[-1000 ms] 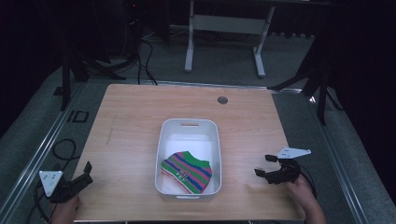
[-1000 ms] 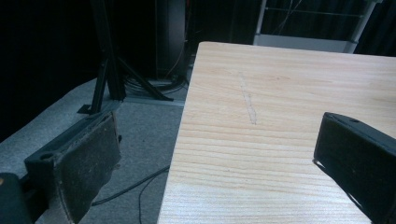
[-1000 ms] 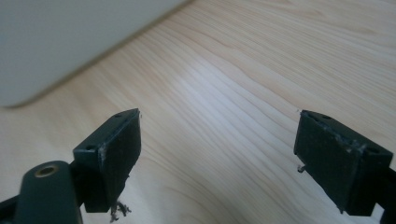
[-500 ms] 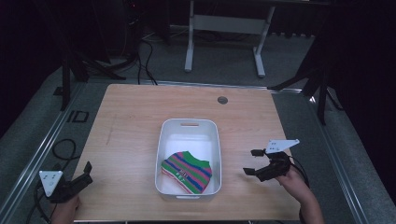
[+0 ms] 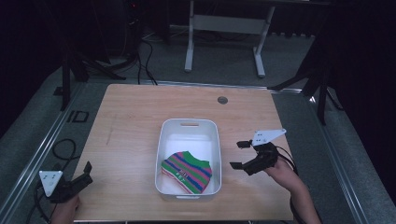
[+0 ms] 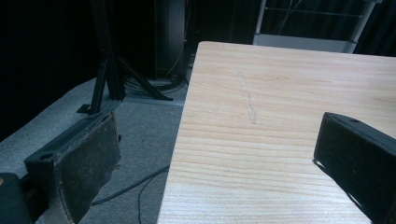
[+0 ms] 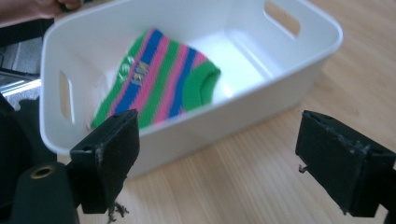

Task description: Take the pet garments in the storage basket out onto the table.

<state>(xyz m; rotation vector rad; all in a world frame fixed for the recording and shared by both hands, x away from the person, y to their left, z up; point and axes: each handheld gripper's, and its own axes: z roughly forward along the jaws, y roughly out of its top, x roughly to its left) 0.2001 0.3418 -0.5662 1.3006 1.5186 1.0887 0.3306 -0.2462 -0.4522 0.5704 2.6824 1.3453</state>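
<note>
One striped sock [image 5: 187, 171] lies inside the white bin [image 5: 189, 125] mid-surface. The right gripper [image 5: 239, 155], jaws wide open and empty, faces the bin; nothing grasped yet. The left gripper [image 5: 87, 170] rests open.

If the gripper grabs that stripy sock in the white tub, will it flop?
Probably yes: the stripy sock lies flat and creased like soft knit, so it would likely droop. It looks light, and fuzzy rather than slippery. The right gripper hangs open beside the white tub.

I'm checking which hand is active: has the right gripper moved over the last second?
Yes. In the high view the right gripper has moved left across the table, closing on the white bin, jaws open.
</note>
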